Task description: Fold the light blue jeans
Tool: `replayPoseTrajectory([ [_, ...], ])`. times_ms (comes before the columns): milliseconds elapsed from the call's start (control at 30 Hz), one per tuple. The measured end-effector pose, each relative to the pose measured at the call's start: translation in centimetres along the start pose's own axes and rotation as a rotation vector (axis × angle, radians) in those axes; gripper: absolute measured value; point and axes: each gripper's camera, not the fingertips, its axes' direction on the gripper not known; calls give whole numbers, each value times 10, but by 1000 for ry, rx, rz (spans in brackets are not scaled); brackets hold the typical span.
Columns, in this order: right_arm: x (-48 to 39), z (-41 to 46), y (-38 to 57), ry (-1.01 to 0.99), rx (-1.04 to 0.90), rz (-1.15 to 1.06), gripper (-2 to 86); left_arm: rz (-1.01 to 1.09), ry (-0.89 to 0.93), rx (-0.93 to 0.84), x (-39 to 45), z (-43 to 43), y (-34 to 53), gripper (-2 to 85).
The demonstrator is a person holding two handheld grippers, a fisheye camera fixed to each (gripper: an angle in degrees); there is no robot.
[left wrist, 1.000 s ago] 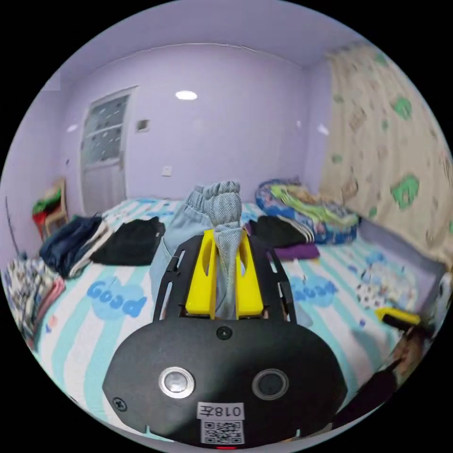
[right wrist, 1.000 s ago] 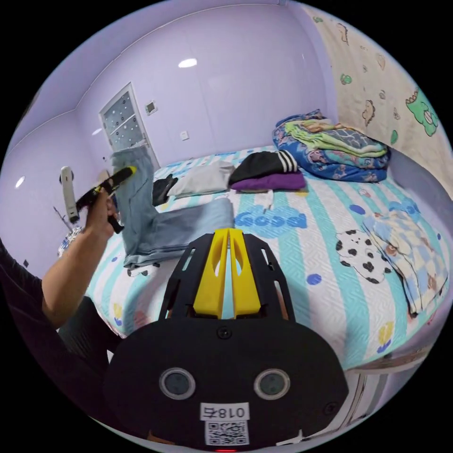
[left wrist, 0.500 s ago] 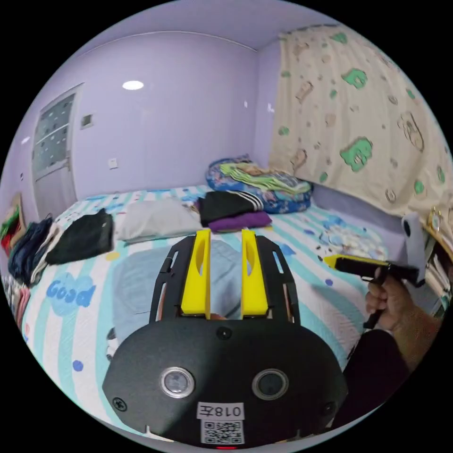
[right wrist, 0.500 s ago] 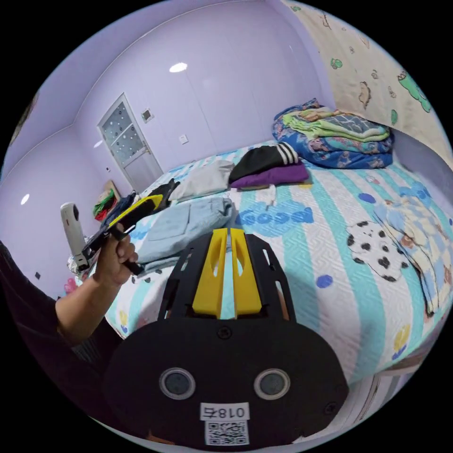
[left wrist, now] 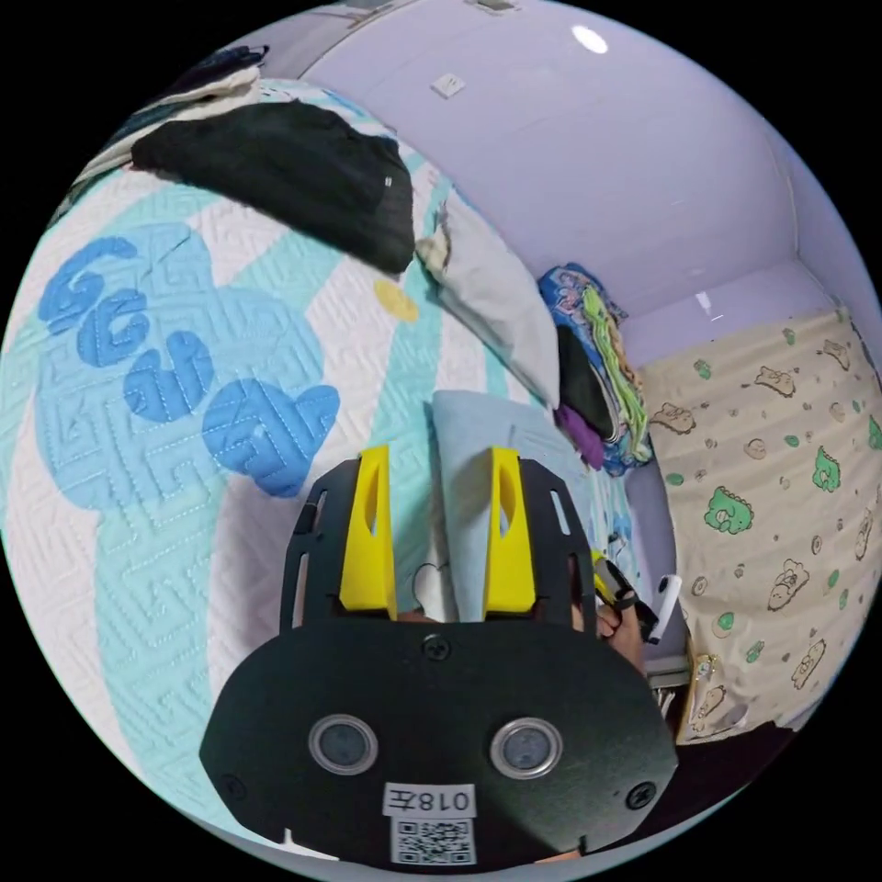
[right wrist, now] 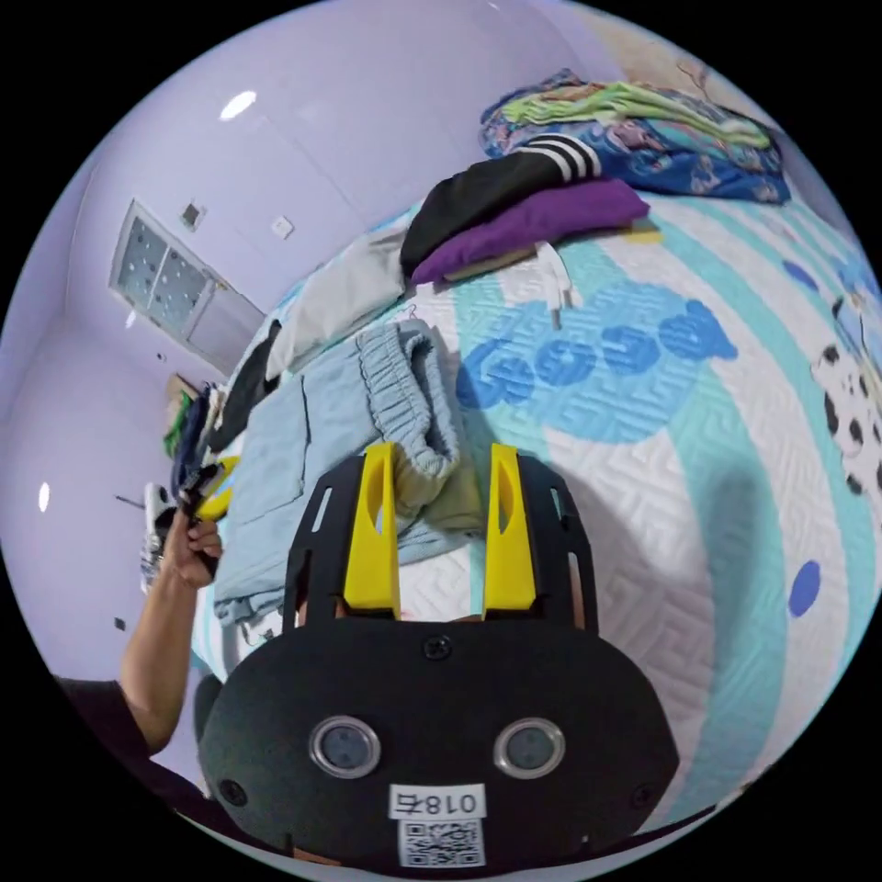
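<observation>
Striped bedspread (right wrist: pixel 735 478) is carrying folded light blue jeans (right wrist: pixel 367 413); both spread hand-held grippers (left wrist: pixel 432 459) (right wrist: pixel 439 455) are straddling its edges, clothing piles (right wrist: pixel 514 202) lying beyond.

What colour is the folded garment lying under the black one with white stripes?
Purple. The purple garment lies under the black striped one, clearest in the right gripper view.

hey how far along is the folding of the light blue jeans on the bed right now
Done: the light blue denim jeans lie folded over on the striped quilted bedspread, elastic waistband on top. In hand: nothing is gripped; the left gripper and right gripper are both open, jaws either side of the jeans' edges. Left: likely one more fold to make the bundle compact.
</observation>
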Motion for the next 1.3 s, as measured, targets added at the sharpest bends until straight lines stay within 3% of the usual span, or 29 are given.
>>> replayPoseTrajectory([
  [233, 80, -22, 8, -469, 66, 321, 137, -84, 309, -34, -46, 1, -40, 163],
  [300, 91, -23, 8, -525, 74, 347, 136, -89, 431, -104, -54, 15, -53, 162],
  [1000, 48, -25, -21, -421, 32, 283, 159, -12, 362, -198, -83, 37, -128, 132],
  [1300, 23, 4, -30, -530, 99, 352, 164, -35, 380, -209, -100, 33, -131, 119],
])
